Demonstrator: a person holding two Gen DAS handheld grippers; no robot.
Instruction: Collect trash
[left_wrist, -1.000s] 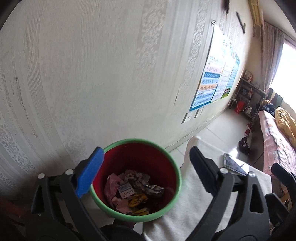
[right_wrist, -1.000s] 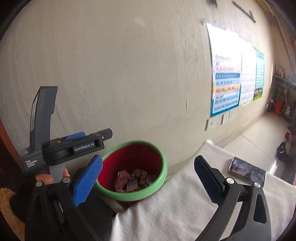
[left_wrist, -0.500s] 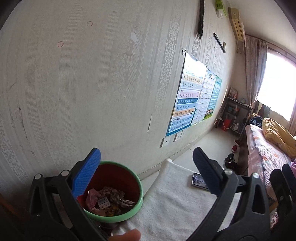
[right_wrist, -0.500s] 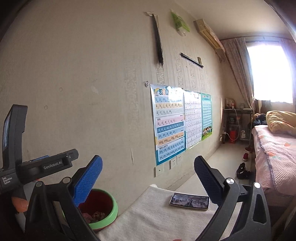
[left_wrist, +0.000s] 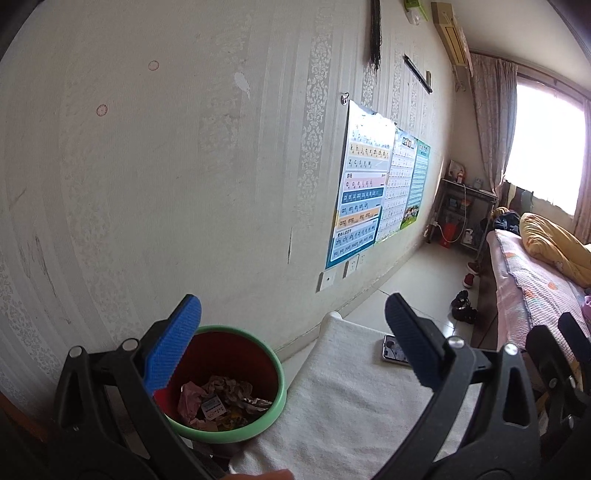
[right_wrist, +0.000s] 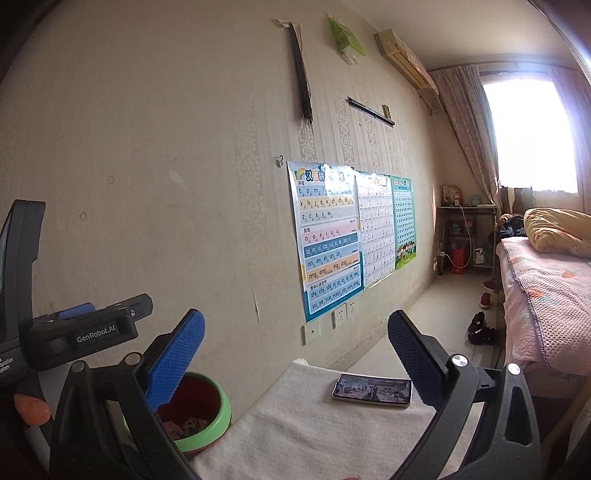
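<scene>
A red bin with a green rim (left_wrist: 236, 369) stands by the wall, left of a white cloth-covered surface (left_wrist: 351, 398). Crumpled paper and wrappers (left_wrist: 221, 400) lie inside it. It also shows in the right wrist view (right_wrist: 216, 410). My left gripper (left_wrist: 291, 332) is open and empty, raised above and behind the bin. My right gripper (right_wrist: 295, 339) is open and empty, above the cloth. The left gripper's body (right_wrist: 85, 328) shows at the left of the right wrist view.
A phone (right_wrist: 373, 389) lies on the white cloth (right_wrist: 295, 424); it also shows in the left wrist view (left_wrist: 395, 354). Posters (right_wrist: 332, 236) hang on the wall. A bed (right_wrist: 546, 288) stands at the right, with shoes (right_wrist: 480, 326) on the floor beside it.
Both grippers have risen and tilted up away from the bin, so more wall and room show. The bin now sits lower and smaller in both views. Both stay open.
</scene>
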